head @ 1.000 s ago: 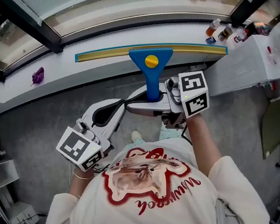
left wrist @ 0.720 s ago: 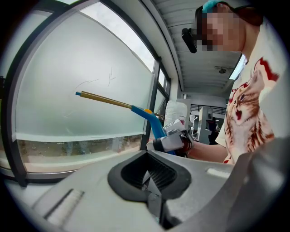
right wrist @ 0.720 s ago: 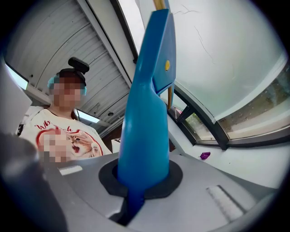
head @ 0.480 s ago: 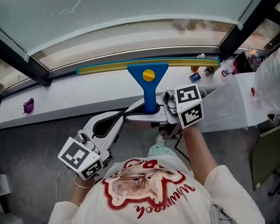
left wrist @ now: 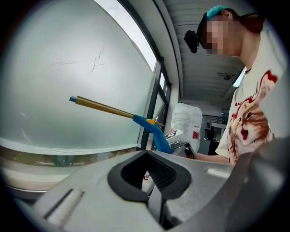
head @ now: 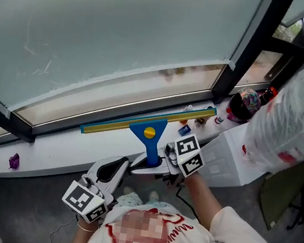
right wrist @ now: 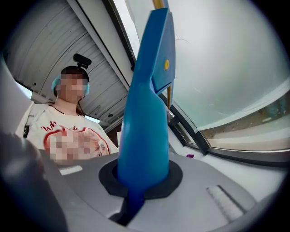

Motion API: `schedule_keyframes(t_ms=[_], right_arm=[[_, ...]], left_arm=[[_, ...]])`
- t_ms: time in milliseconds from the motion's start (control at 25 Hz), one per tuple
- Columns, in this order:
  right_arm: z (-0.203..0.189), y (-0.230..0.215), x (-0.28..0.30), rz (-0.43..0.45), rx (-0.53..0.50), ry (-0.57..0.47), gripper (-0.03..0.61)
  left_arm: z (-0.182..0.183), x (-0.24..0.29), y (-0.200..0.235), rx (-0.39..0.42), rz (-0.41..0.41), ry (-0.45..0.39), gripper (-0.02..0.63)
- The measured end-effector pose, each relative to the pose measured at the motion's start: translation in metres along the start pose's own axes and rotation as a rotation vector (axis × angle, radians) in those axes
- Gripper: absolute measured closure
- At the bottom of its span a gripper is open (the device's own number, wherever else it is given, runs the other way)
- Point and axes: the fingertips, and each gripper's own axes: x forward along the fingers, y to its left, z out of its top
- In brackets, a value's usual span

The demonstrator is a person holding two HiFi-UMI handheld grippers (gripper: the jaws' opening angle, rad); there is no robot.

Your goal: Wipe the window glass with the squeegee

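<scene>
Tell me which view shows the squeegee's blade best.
Head view: the whole blade shows end to end. The left gripper view catches one half, foreshortened; the right gripper view shows mostly the handle, blade nearly hidden.

Looks smooth, semi-glossy blue plastic on the squeegee (head: 150, 143), with a dull yellow strip along its blade. Reads hazy, matt and finely scratched across the window glass (head: 125, 35). Pairs matt grey plastic with ribbed black pads (left wrist: 163, 174) on the left gripper (head: 118, 167). Crinkles as thin translucent film on the bag (head: 290, 122).

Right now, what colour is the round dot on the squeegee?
Yellow. The dot sits on the blue squeegee, and it shows clearest in the head view.
</scene>
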Motion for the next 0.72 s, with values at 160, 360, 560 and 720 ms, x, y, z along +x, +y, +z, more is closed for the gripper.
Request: schedule_keyframes(t_ms=[160, 360, 560, 720], right_arm=[[0.021, -0.024, -0.001, 0.005, 0.036, -0.084, 0.557], [0.051, -0.056, -0.005, -0.040, 0.017, -0.116, 0.557], [0.081, -0.073, -0.028, -0.055, -0.008, -0.163, 0.557], [0.112, -0.088, -0.058, -0.055, -0.011, -0.193, 0.557]], left_arm=[[0.011, 0.013, 0.026, 0.022, -0.054, 0.004, 0.609], [0.018, 0.032, 0.064, 0.065, -0.168, 0.072, 0.609], [0.012, 0.064, 0.082, 0.052, -0.268, 0.137, 0.609], [0.010, 0.088, 0.081, 0.099, -0.347, 0.191, 0.609]])
